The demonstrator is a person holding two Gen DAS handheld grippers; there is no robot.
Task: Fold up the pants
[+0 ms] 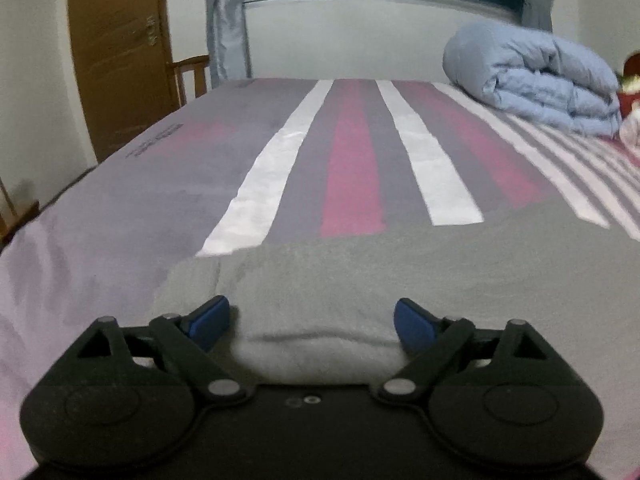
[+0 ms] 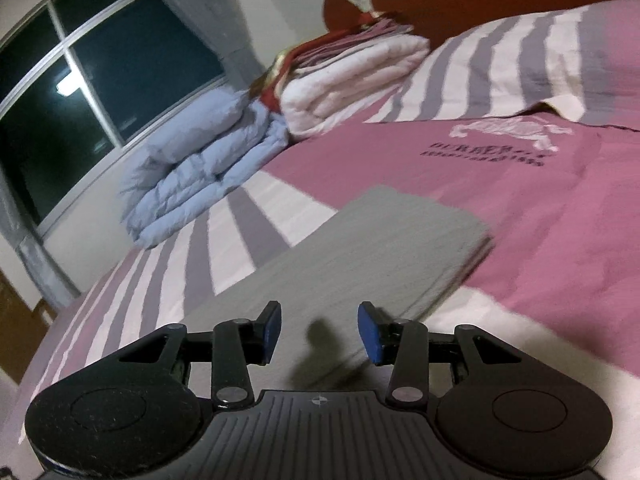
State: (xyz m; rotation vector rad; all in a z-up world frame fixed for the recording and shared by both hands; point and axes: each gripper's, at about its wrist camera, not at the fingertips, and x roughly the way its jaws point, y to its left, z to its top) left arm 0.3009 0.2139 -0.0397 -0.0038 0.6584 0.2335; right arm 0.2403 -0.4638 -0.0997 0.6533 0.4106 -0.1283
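Observation:
Grey pants (image 1: 400, 264) lie flat on the striped bed, reaching right across the left wrist view. My left gripper (image 1: 312, 322) is open, its blue pads on either side of a raised end of the pants near the bed's front edge. In the right wrist view the pants (image 2: 360, 248) lie as a long flat folded strip running away towards the pink part of the bedspread. My right gripper (image 2: 319, 332) is open and empty, just above the near end of the strip, and its shadow falls on the cloth.
A folded light-blue duvet (image 1: 536, 80) lies at the far right of the bed (image 1: 352, 152), also in the right wrist view (image 2: 200, 172), beside stacked white and red bedding (image 2: 352, 68) and a striped pillow (image 2: 532, 60). A wooden door (image 1: 120, 52) and chair (image 1: 192, 76) stand left.

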